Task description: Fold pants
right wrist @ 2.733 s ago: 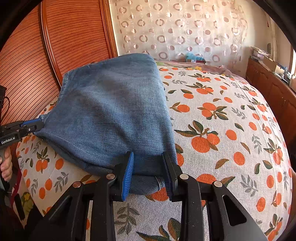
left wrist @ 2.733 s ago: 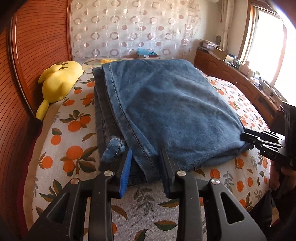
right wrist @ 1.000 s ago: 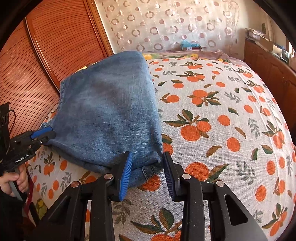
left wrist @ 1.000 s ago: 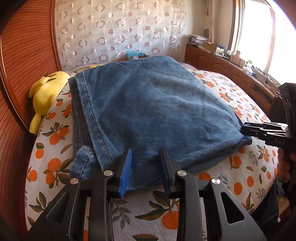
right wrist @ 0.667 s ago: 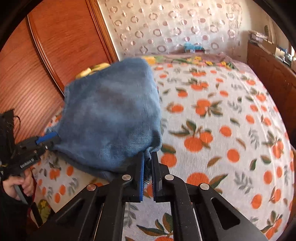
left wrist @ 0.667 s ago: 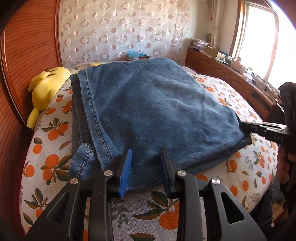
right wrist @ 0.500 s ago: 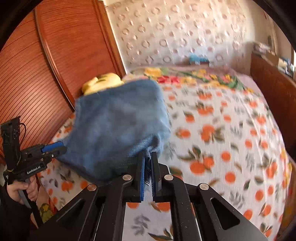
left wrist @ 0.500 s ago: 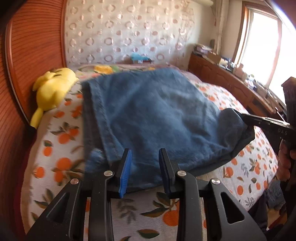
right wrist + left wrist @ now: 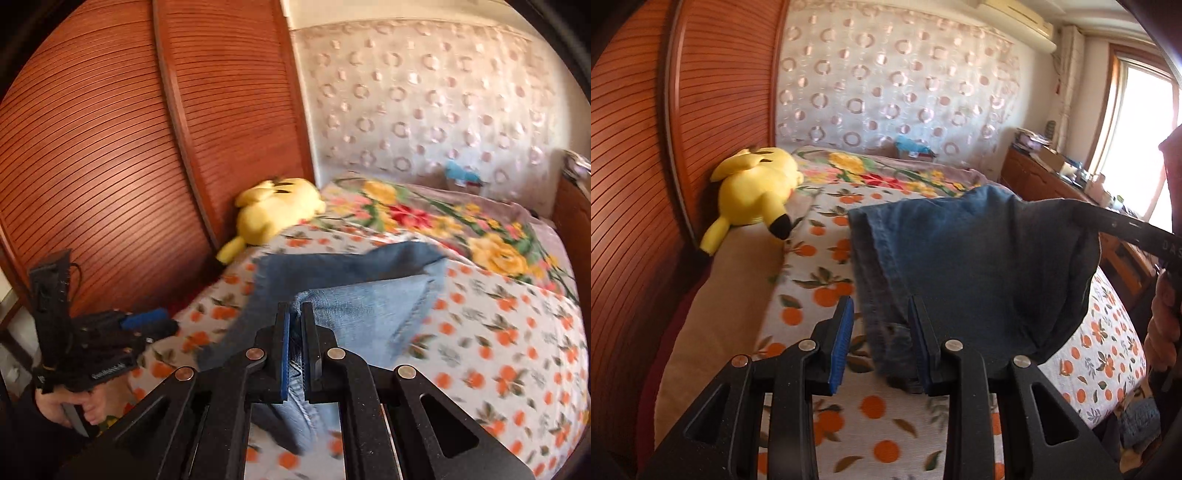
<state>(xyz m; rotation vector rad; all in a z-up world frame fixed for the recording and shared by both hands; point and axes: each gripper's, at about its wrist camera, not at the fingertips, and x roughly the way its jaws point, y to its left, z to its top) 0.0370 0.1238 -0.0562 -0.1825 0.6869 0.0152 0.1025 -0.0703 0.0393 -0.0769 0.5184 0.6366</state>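
The blue denim pants [image 9: 979,266] are half lifted off the orange-print bed [image 9: 812,295]. My right gripper [image 9: 294,310] is shut on a corner of the pants [image 9: 369,295], and the cloth hangs from it in a sagging fold. In the left wrist view the right gripper [image 9: 1123,227] comes in from the right with the denim draped from its tip. My left gripper [image 9: 880,314] stands open; the pants' near edge shows between its fingers, close to the right pad, unpinched. A hand holds the left gripper [image 9: 155,321] a little left of the pants.
A yellow plush toy [image 9: 757,184] lies against the slatted wooden headboard [image 9: 635,147] on the left. A floral blanket [image 9: 886,177] covers the far end of the bed. Wooden cabinets [image 9: 1045,177] with clutter run under the window on the right.
The right gripper shut on the pants' near corner and rose, pulling that side off the bed and over. The left gripper shifted along the bed with its jaws unchanged.
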